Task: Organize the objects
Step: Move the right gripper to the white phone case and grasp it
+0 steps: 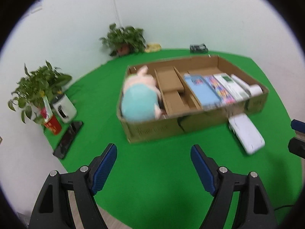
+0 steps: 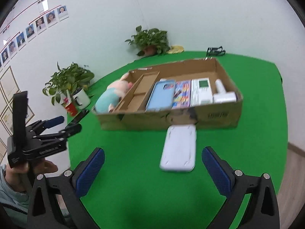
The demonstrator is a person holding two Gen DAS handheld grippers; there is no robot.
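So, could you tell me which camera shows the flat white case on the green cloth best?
The right wrist view: the white case lies whole just ahead of the open right gripper. In the left wrist view it sits off to the right, slanted and blurred.

2 near, forward-facing views, shared cardboard box (image 1: 190, 103)

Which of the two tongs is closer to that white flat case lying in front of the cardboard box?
Right. The right tongs sit open just short of the white case; the left tongs hang open farther off to its left.
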